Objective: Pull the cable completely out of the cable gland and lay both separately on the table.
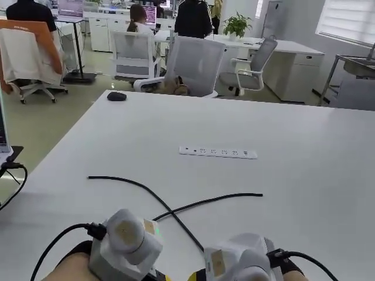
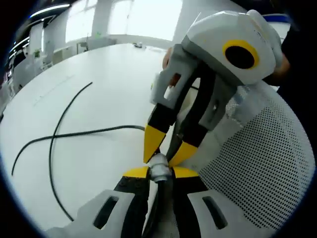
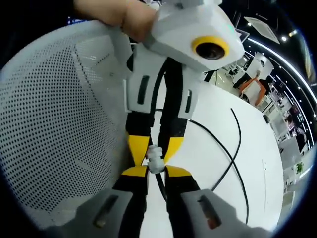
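Left gripper: we log it nearest the lens, at the worktop's near edge, its yellow-tipped jaws clamped on either side of the gland. A hand grips its body from above.

Right gripper: it meets the left one tip to tip, and its jaws are closed in on the other end of the gland.

Gland: small, pale grey-white, held between the two pairs of jaws at the near edge. We cannot tell whether it touches the worktop.

Cable: black and thin, not yet out of the gland. In the right gripper view we see a short run leave the gland and pass back between that gripper's jaws. Two long runs lie on the worktop and cross each other close to the near edge. One end rests toward the left edge, the other toward the middle.

Power strip: white, flat, mid-worktop, beyond both cable ends and apart from them.

Mouse: dark, at the far left corner.

Mesh panel: white, perforated, just beside the grippers, off the near edge.

Chairs: white, past the far edge.
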Demonstrator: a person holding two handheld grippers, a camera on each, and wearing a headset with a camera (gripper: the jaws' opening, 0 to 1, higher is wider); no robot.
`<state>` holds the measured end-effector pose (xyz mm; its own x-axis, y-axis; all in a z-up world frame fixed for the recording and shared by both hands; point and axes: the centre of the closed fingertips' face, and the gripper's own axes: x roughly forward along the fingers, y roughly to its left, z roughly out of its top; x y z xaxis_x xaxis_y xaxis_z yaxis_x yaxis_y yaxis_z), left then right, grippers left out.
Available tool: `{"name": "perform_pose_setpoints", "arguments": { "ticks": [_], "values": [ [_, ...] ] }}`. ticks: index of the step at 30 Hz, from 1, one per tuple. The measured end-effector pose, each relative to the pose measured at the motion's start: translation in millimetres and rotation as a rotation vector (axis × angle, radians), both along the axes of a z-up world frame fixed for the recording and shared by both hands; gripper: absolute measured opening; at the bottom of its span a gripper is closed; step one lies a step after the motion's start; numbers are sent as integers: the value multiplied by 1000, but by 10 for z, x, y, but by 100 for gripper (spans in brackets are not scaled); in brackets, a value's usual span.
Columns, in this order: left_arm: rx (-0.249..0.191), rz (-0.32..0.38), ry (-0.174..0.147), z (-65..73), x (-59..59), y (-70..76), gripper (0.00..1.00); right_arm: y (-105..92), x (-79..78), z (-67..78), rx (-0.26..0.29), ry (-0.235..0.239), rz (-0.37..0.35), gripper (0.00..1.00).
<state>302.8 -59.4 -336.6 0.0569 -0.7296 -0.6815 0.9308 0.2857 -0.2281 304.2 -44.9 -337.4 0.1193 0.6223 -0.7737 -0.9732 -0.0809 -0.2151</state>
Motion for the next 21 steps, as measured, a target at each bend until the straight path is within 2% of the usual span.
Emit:
{"name": "perform_pose_setpoints", "arguments": {
  "ticks": [1, 2, 3, 4, 6, 8, 9, 10, 12, 14, 15, 19, 20, 21],
  "values": [
    [3, -5, -11, 1, 2, -1, 18, -1, 10, -3, 7, 22, -36, 12],
    [31, -24, -65, -2, 33, 9, 18, -8, 32, -14, 9, 45, -72, 12],
    [52, -36, -107, -1, 57, 12, 18, -41, 63, -43, -10, 51, -88, 11],
    [86, -68, -161, -7, 70, 21, 18, -78, 88, -73, -32, 38, -90, 11],
    [120, -106, -218, -16, 75, 21, 18, -148, 140, -124, -69, 16, -103, 16],
    [117, -120, -234, 3, 54, -8, 18, -160, 115, -142, -75, 32, -107, 21],
    [118, -123, -242, 8, 58, -12, 18, -160, 111, -139, -74, 33, -106, 19],
    [122, -133, -266, 18, 77, -16, 18, -144, 102, -136, -73, 31, -102, 17],
    [130, -140, -268, 5, 80, -7, 18, -146, 129, -120, -76, 13, -104, 14],
    [130, -145, -259, -6, 71, -1, 18, -154, 158, -107, -75, 9, -116, 7],
    [138, -146, -266, -13, 79, 9, 18, -175, 176, -120, -80, 18, -132, 7],
    [180, -147, -279, -67, 106, 74, 18, -324, 250, -185, -144, -7, -165, 7],
    [207, -155, -293, -93, 119, 114, 18, -384, 275, -212, -167, -7, -185, 7],
    [213, -155, -295, -99, 122, 122, 18, -415, 285, -231, -177, 0, -196, 7]
  ]
}}
